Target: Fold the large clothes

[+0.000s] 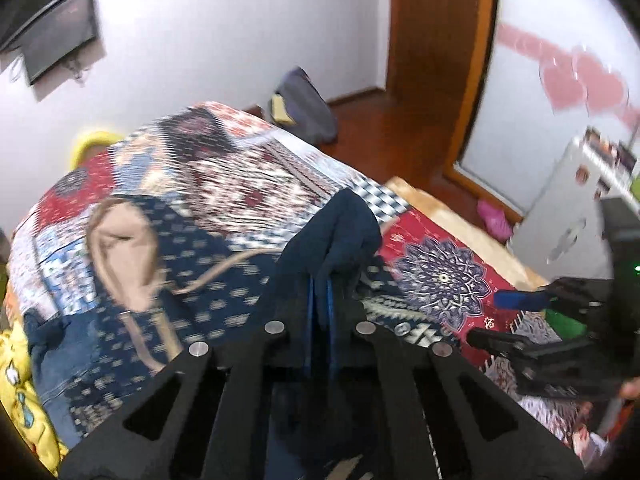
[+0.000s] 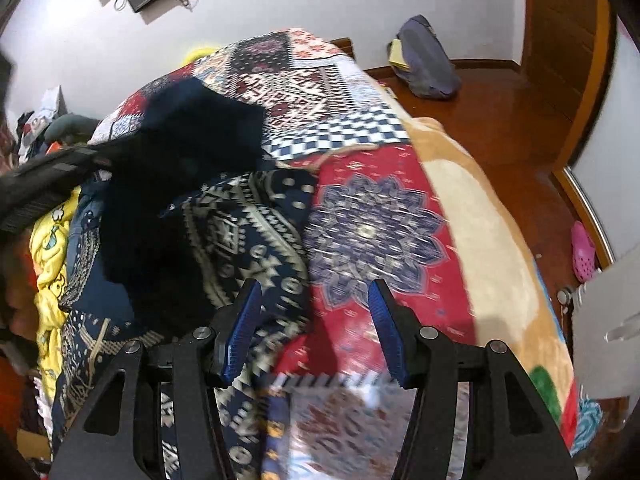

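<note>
Pinched between the blue-padded jaws of the black left gripper (image 1: 322, 300) is a plain dark navy fold of the garment (image 1: 332, 232); left of those jaws the same cloth shows small pale motifs on navy and a tan lining. Between the right gripper's (image 2: 316, 320) blue pads (image 2: 384, 332) the garment carries cream geometric bands on navy. Beyond both lies a patchwork bedspread (image 2: 312, 80): red with a navy mandala, blue-and-white checks, red-and-white squares. A beige blanket (image 2: 480, 216) edges it, with yellow bedding (image 2: 50, 248) to the left.
</note>
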Demonstrator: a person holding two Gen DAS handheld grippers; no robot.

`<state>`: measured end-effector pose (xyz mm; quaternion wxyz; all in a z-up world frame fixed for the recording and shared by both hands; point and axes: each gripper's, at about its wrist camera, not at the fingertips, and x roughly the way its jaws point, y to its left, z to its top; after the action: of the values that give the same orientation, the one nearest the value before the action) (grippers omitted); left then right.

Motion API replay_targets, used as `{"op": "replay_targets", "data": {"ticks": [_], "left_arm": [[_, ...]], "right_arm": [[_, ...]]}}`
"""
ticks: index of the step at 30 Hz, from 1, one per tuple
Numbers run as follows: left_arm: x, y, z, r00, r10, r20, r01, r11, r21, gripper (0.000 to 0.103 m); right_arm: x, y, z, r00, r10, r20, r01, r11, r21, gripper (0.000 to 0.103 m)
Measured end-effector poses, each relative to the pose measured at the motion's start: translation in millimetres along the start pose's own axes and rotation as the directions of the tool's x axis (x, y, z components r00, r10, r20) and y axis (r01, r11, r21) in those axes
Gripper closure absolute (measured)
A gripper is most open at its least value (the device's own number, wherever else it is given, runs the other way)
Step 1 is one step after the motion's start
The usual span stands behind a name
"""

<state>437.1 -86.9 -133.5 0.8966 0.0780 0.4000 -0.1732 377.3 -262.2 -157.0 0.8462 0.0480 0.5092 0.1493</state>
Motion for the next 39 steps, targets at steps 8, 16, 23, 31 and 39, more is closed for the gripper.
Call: {"op": "replay_targets", "data": {"ticks": [8,16,23,31,39], "left_arm": [[-40,95,-73,0.995,0.068,-0.07,-0.076,0.989,-0.125,0.098],[-12,156,-181,0.944,0.071,-0.323,-0.159,0.954,-0.254,0.097],[-33,172,-201,0.957,0.002,-0.29,-0.112,0.925,-0.364,0.082],[-32,129,-134,0.985,-0.007,-0.171,-0.041,0.961,-0.274,0.051],[44,113,-114,0.954,0.106,-0.28,-0.184,0.946,-0.268,0.05]], "right_arm": [[38,36,-1,0.996,-0.034,-0.082,0.026,0.995,-0.096,0.051],[51,44,-8,0.987,-0.115,-0.109,0.098,0.984,-0.148,0.05],[50,47,-10,0.983,-0.144,-0.11,0.126,0.98,-0.156,0.049],[51,48,-10,0.982,-0.158,-0.102,0.141,0.978,-0.152,0.047],[53,48,-12,0.985,-0.146,-0.096,0.129,0.978,-0.167,0.043]]}}
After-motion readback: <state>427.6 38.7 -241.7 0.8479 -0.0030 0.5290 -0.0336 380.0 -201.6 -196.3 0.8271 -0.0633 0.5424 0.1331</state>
